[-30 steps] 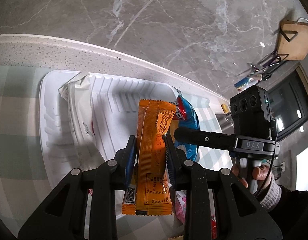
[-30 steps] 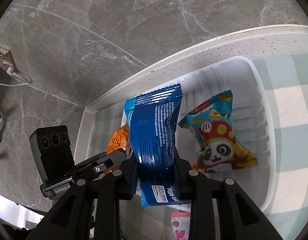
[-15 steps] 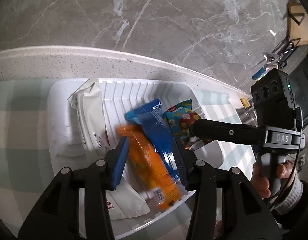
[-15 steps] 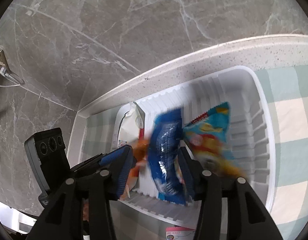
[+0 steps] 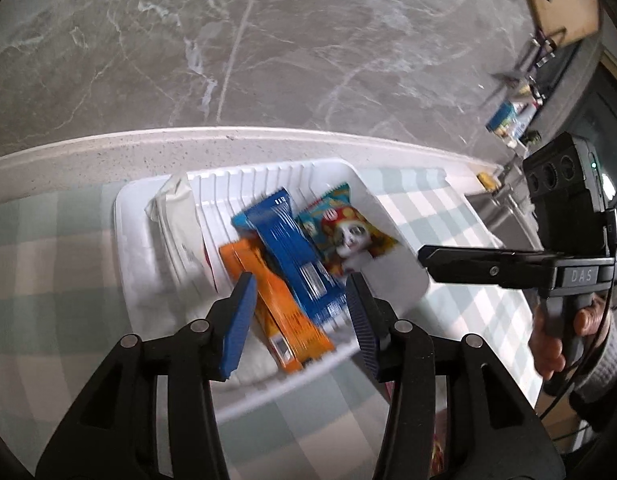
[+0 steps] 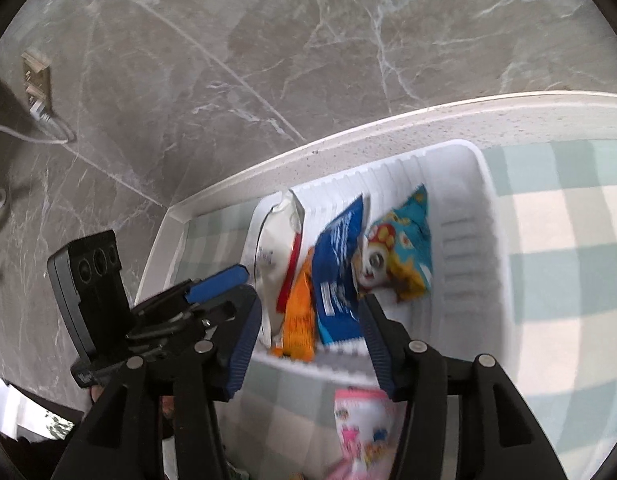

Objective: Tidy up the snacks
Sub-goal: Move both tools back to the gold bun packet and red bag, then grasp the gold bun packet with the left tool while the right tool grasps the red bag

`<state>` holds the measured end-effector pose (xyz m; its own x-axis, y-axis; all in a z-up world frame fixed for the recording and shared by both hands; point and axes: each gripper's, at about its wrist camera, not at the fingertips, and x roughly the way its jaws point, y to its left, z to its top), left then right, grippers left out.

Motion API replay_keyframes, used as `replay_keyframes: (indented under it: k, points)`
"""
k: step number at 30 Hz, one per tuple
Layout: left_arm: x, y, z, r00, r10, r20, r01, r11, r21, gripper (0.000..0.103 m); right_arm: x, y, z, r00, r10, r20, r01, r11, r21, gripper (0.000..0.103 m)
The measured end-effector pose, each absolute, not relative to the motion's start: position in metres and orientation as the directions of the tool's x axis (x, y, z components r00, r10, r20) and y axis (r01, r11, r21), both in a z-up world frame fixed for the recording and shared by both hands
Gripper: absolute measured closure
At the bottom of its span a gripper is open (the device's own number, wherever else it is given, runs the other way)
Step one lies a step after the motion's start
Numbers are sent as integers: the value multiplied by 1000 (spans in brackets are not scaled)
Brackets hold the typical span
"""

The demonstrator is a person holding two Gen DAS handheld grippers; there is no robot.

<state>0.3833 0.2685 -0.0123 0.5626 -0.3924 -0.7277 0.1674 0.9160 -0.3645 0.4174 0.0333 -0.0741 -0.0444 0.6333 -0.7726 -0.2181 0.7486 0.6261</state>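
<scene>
Both wrist views look down, close, sharing the white tray point(image 5: 396, 280).

Home kitchen: speckled counter point(image 5: 108, 160), marble backsplash point(image 5: 268, 40), checked cloth point(image 6: 568, 220).

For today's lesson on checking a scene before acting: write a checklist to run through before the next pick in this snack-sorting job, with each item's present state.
1. Left gripper open, holding nothing: ok.
2. Right gripper open, holding nothing: ok.
3. Orange packet and blue packet lie inside the white bin: ok.
4. Panda packet inside the bin: ok.
5. Every snack binned: not ok, pink packet lies outside on the checked cloth.
6. Pink packet's whole outline visible: cannot tell, blurred.
</scene>
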Motion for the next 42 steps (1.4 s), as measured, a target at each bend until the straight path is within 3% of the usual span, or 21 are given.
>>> replay_keyframes:
  k: [12, 22, 42]
  points:
    - [283, 228, -8, 478, -426, -768, 220, 905, -366, 56, 334, -25, -24, 6, 546, -838, -292, 802, 521, 42]
    - [218, 186, -34, 359, -450, -818, 242, 891, -384, 56, 252, -69, -36, -79, 522, -850, -196, 827, 526, 41]
    - [217, 168, -71, 288, -425, -858, 207, 902, -378, 56, 214, -44, -61, -173, 515, -839, -182, 821, 541, 41]
